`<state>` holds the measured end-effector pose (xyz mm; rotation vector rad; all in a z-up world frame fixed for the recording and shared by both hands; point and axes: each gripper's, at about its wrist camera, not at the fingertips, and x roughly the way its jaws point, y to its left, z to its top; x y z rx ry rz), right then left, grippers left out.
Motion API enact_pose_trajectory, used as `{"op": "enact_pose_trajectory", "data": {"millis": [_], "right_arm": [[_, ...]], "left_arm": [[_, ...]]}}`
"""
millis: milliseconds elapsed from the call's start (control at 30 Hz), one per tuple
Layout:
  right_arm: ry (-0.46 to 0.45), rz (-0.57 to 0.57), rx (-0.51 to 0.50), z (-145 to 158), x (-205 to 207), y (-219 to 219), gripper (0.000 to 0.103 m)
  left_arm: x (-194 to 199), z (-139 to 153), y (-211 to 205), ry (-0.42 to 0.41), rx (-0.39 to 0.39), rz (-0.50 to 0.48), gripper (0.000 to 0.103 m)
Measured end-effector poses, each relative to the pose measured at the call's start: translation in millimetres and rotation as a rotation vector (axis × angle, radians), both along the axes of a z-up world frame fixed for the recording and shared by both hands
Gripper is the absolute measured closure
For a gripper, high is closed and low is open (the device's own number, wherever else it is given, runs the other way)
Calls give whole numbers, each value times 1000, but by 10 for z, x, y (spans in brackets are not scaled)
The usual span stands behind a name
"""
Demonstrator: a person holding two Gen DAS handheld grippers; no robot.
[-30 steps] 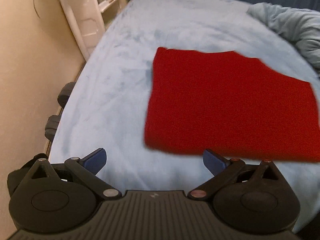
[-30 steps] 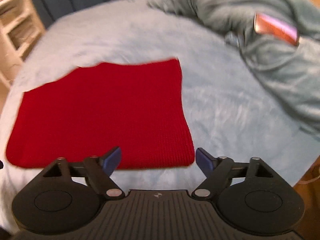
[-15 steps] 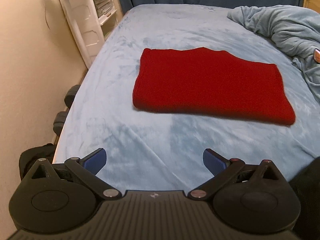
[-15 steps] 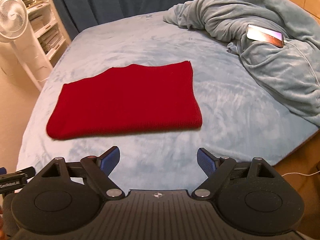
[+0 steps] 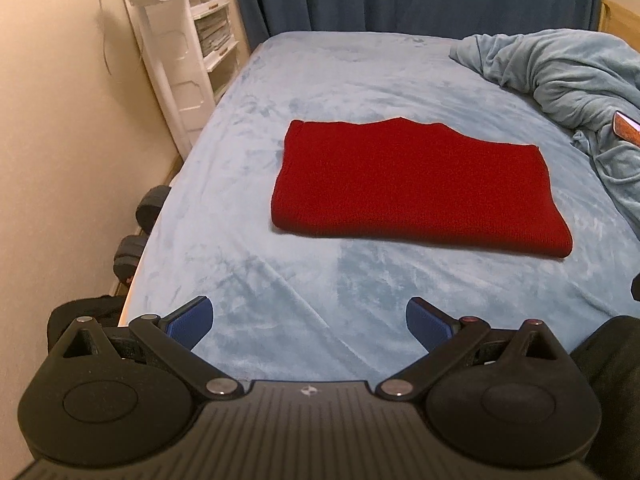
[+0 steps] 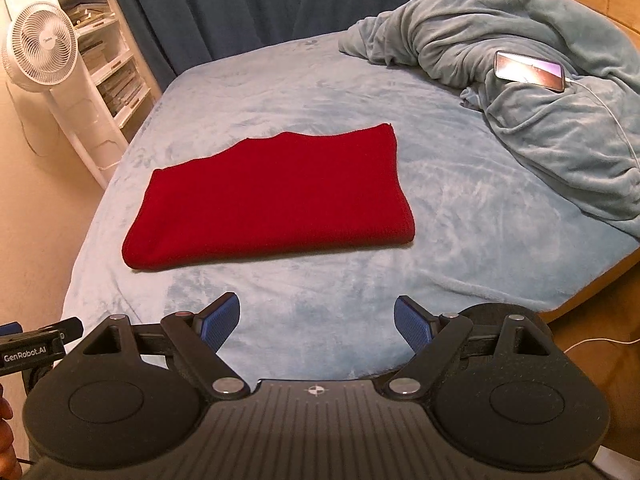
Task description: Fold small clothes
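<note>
A red knitted garment (image 5: 412, 188) lies folded flat into a rectangle on the light blue bed (image 5: 280, 280); it also shows in the right wrist view (image 6: 272, 196). My left gripper (image 5: 308, 322) is open and empty, held back over the bed's near edge, well short of the garment. My right gripper (image 6: 316, 320) is open and empty too, above the near edge, apart from the garment. The left gripper's side (image 6: 36, 344) shows at the far left of the right wrist view.
A bunched grey-blue blanket (image 6: 532, 80) lies at the right with a phone (image 6: 528, 70) and its cable on it. A white fan (image 6: 40, 52) and shelves (image 5: 212, 28) stand left of the bed. Dark dumbbells (image 5: 140, 224) lie on the floor by the wall. Blue curtains hang behind.
Both grippers have pulled back and up from the folded garment, which now lies farther away. Both stayed open and empty.
</note>
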<state>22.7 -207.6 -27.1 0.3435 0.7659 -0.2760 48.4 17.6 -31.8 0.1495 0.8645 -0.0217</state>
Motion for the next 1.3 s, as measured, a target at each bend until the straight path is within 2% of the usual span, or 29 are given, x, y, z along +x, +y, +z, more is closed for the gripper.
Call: {"op": "enact_pose_trajectory", "data": {"millis": [667, 1033, 1300], "right_arm": [[9, 7, 14, 26, 135, -53, 18], [18, -2, 39, -36, 277, -129, 18], [45, -24, 76, -191, 404, -247, 18]], "left_arm": [[203, 87, 95, -1, -8, 27, 0], [366, 110, 40, -3, 8, 26, 0], [502, 2, -9, 27, 28, 27, 0]]}}
